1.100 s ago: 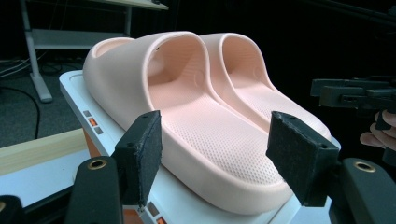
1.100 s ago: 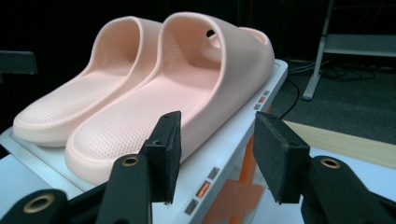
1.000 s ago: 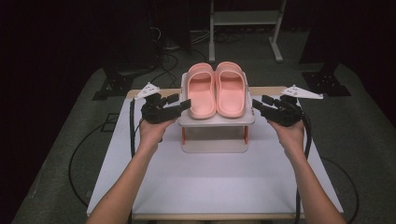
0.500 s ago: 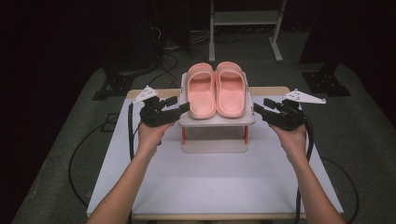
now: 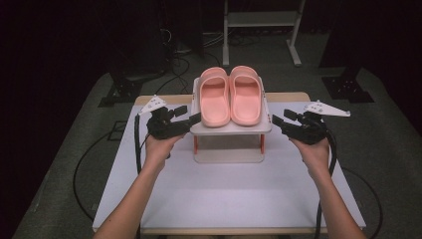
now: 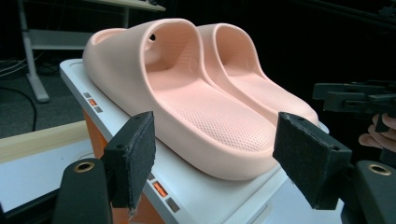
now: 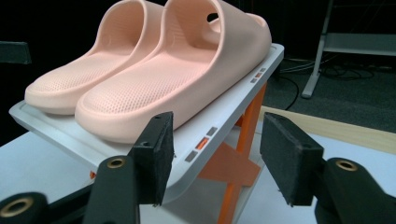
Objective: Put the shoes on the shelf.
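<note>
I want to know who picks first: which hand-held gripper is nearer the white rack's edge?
Left. The left hand-held gripper has its jaw tips right at the white rack's left edge; the right hand-held gripper sits just off the right edge. Both are open.

Pink slippers (image 5: pixel 230 94) on a white, orange-legged rack (image 5: pixel 231 130).

We are holding our left gripper (image 5: pixel 195 118) and right gripper (image 5: pixel 276 120) level, pointing inward toward each other, forearms reaching forward from below. Both sets of jaws have just been opening, with nothing pressed between the pads.
</note>
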Available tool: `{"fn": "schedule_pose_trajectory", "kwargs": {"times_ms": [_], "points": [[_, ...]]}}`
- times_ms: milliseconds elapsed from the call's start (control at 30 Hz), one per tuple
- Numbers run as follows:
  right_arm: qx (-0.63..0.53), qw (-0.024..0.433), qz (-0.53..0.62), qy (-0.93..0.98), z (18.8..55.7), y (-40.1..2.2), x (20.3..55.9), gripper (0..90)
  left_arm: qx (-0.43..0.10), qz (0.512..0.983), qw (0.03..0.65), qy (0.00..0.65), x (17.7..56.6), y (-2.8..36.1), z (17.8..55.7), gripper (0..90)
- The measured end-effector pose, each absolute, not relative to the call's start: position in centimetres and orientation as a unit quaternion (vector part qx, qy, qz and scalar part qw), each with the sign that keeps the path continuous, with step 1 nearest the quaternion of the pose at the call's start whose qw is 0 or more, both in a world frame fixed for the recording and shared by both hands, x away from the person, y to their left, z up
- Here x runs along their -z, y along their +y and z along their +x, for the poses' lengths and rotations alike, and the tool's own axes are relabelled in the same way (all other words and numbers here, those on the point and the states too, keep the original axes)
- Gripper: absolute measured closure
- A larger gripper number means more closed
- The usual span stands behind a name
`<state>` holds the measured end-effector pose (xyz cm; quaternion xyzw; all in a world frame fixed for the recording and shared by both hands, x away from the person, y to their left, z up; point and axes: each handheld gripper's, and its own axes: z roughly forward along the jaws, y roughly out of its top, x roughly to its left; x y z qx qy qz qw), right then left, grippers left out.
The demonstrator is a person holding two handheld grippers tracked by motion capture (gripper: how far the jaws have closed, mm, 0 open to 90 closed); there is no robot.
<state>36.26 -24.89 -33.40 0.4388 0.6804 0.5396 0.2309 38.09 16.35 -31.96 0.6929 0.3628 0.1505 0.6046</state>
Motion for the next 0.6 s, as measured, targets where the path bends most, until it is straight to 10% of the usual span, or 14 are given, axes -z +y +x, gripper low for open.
{"fn": "schedule_pose_trajectory", "kwargs": {"times_ms": [600], "points": [[-0.540, 0.229, 0.442, 0.679, 34.8, -26.3, 34.8, 34.9, -0.147, 0.687, 0.610, 0.368, 33.6, 17.4, 36.4, 25.7]]}}
